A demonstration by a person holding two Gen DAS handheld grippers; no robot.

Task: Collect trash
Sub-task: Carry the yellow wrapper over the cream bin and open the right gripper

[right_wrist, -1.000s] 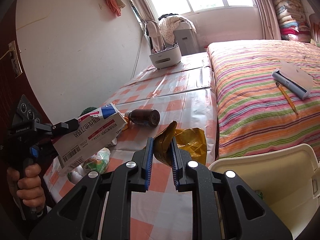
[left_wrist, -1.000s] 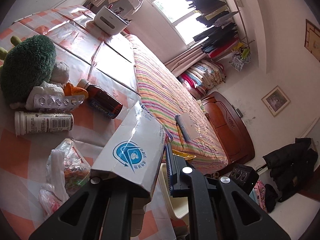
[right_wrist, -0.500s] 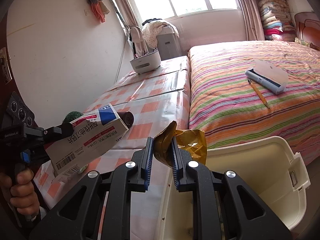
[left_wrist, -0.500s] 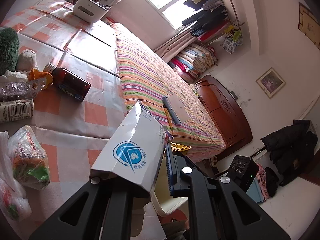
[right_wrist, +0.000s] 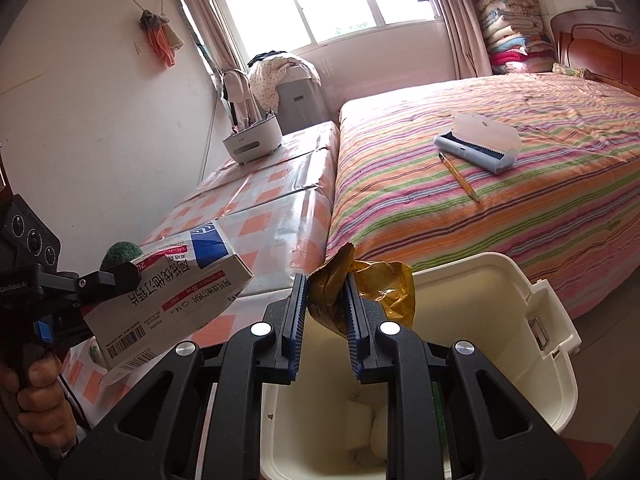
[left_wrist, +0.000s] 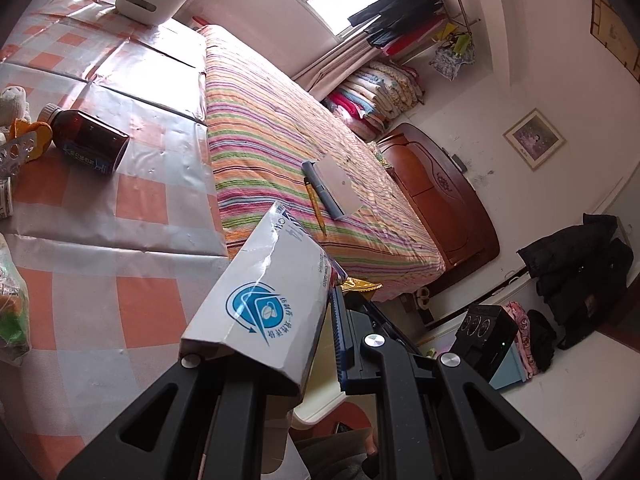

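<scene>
Left gripper (left_wrist: 280, 320): its fingers are clamped on a white medicine box (left_wrist: 260, 304) with a blue round logo, held tilted in the air off the desk's near edge.
Right gripper (right_wrist: 323, 320): its fingers pinch a crumpled yellow-brown wrapper (right_wrist: 360, 292), which sticks up at 12 o'clock from the fingertips.
Trash bin (right_wrist: 552, 360): cream plastic, open, directly under the right gripper; pale scraps lie at its bottom.
Box from the right wrist view: the medicine box (right_wrist: 168, 300) sits at 9 o'clock, barcode end down, beside the bin's rim.
Desk (left_wrist: 120, 208): covered in an orange-and-white checked cloth, at 9 o'clock of the left wrist view.
Brown bottle (left_wrist: 86, 140): lying on its side on the desk, at 10 o'clock.
Bed (right_wrist: 480, 208): striped cover, at 2 o'clock behind the bin, with a lint roller (right_wrist: 476, 148) and a pencil (right_wrist: 458, 176) on it.
</scene>
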